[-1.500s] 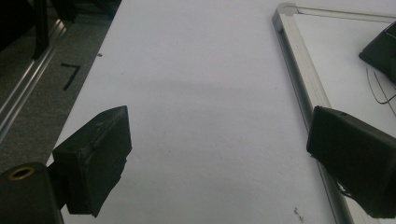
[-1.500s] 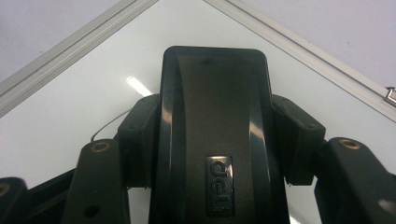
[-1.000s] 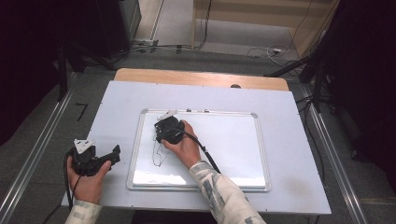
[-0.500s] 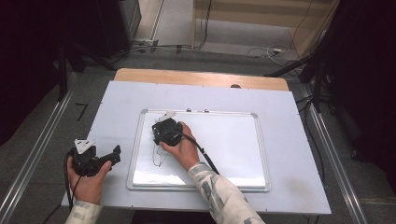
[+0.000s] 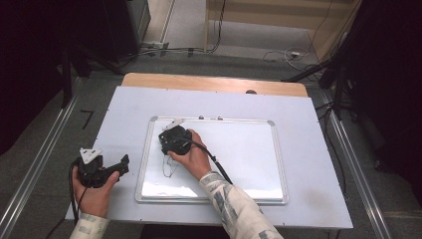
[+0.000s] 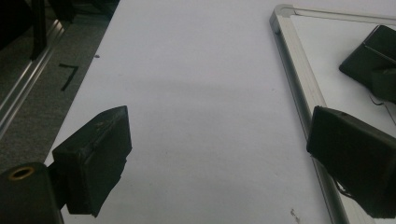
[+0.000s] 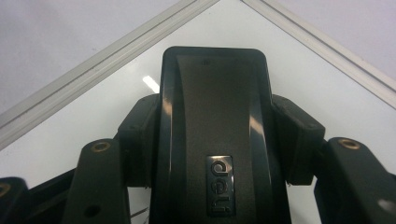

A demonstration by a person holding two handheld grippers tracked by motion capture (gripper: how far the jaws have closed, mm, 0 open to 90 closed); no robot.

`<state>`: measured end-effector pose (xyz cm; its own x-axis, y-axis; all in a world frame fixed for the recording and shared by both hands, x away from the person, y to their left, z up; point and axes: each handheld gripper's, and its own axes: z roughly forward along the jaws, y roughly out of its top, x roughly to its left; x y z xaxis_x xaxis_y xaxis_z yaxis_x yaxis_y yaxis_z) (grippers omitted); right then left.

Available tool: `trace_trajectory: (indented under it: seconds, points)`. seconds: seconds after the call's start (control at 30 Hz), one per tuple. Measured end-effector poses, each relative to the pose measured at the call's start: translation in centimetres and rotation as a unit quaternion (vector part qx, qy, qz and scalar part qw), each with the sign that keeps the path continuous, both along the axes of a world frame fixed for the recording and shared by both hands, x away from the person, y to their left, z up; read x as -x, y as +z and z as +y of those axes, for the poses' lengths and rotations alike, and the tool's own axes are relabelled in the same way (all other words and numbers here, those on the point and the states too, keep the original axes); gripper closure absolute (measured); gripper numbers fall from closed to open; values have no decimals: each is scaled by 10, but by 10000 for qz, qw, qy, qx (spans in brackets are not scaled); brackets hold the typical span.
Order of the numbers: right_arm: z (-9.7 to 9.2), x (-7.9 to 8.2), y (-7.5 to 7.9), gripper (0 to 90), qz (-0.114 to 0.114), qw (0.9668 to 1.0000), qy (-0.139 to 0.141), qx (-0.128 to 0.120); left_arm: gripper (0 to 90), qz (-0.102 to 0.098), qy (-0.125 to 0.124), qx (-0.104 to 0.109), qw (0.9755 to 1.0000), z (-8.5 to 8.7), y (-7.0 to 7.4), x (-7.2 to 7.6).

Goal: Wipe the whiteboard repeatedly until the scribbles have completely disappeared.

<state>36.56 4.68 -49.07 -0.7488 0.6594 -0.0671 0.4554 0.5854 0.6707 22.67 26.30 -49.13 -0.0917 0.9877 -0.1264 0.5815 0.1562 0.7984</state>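
A black whiteboard eraser [image 7: 215, 135] is pinched between the jaws of the right gripper [image 5: 171, 139], one jaw pressed against each long side of its body, as the right gripper view makes plain. The eraser is held over the near-left part of the whiteboard [image 5: 239, 154], close to the board's far-left corner, which is seen as an aluminium frame [image 7: 93, 74] meeting in a point ahead of the eraser. A thin scribble of marker line [image 5: 169, 167] is seen on the board just toward the person from the gripper, and the step in hand is judged to be the wiping of it.

The eraser is judged to be light and stiff: a glossy moulded plastic shell (with a raised logo plate on its top) that will not yield under the jaws. That gloss is likely to be slippery, so the hold is best kept where it is now, across the middle of the two long sides, low enough that the eraser cannot rock when it is dragged. Its underside cannot be made out, though a soft felt face is to be expected there, and it would need to be kept flat on the board.

The left gripper [image 5: 107, 172] is held over the bare table [image 6: 196, 93] well to the left of the board's frame, with its jaws spread wide and nothing between them.
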Motion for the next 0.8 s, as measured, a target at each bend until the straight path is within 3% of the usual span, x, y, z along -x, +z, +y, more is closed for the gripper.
trace_trajectory:
  seconds: [0.2,0.33,0.43,0.57,0.8]
  points:
    - [3,-7,0,391,-12,9999,-138,-2,70,-1,10,21,10000,2,0,0]
    - [4,-1,0,391,-34,10000,-7,6,70,2,8,18,10000,1,0,-1]
    - [6,13,-1,391,-10,9998,206,-13,70,2,3,18,10000,0,0,-1]
    - [5,14,-1,391,32,9997,260,-19,71,-7,12,13,10000,1,0,0]
    - [-4,1,0,391,56,10000,-55,-56,70,-14,21,31,10000,2,0,0]
